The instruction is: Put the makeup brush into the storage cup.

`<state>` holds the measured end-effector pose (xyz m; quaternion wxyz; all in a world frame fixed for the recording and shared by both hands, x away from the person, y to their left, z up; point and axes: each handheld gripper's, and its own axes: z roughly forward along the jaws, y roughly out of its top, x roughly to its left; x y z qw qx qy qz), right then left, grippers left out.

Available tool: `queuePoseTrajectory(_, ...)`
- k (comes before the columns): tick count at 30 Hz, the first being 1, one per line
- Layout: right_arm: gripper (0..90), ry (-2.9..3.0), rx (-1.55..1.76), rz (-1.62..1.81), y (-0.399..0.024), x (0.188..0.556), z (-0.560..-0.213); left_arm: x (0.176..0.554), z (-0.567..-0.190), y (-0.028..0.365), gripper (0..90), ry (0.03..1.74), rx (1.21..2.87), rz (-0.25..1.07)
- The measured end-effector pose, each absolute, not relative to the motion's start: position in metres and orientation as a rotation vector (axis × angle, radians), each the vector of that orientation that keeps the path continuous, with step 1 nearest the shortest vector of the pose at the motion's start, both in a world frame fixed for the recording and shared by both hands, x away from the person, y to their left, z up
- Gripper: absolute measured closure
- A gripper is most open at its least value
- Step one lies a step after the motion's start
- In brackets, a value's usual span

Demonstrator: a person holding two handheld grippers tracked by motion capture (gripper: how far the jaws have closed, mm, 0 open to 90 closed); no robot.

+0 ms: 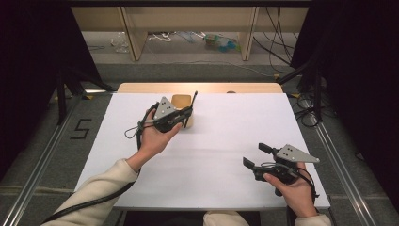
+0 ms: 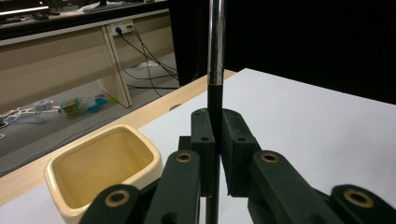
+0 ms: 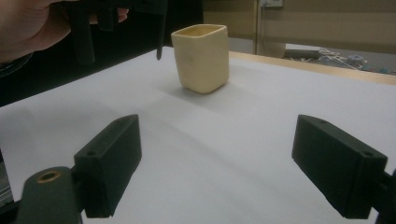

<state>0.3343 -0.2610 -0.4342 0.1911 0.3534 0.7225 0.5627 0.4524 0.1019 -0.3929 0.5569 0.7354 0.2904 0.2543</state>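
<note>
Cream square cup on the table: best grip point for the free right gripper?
Judging by its pose, take the cream square ceramic cup by its flat side walls near the rim, coming level from the right gripper's side. It stands upright with open fingers already facing it; the left gripper holds a thin black-and-metal rod alongside the cup.

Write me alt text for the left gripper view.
The left gripper clamps a thin black and silver pen upright between its black jaws. A cream square cup, open and empty, stands just left on the white table.

White-topped table [image 1: 221, 155], wooden far edge, cream square cup [image 1: 182, 104] standing near back, seemingly empty.
</note>
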Motion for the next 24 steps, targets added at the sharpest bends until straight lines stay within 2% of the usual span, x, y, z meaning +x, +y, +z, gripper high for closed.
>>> queuePoseTrajectory(24,17.0,2.033,0.991,1.575,-0.2613,0.3343,-0.4341,0.4556,-0.3880,0.1064,84.2,0.695,1.716,0.614)
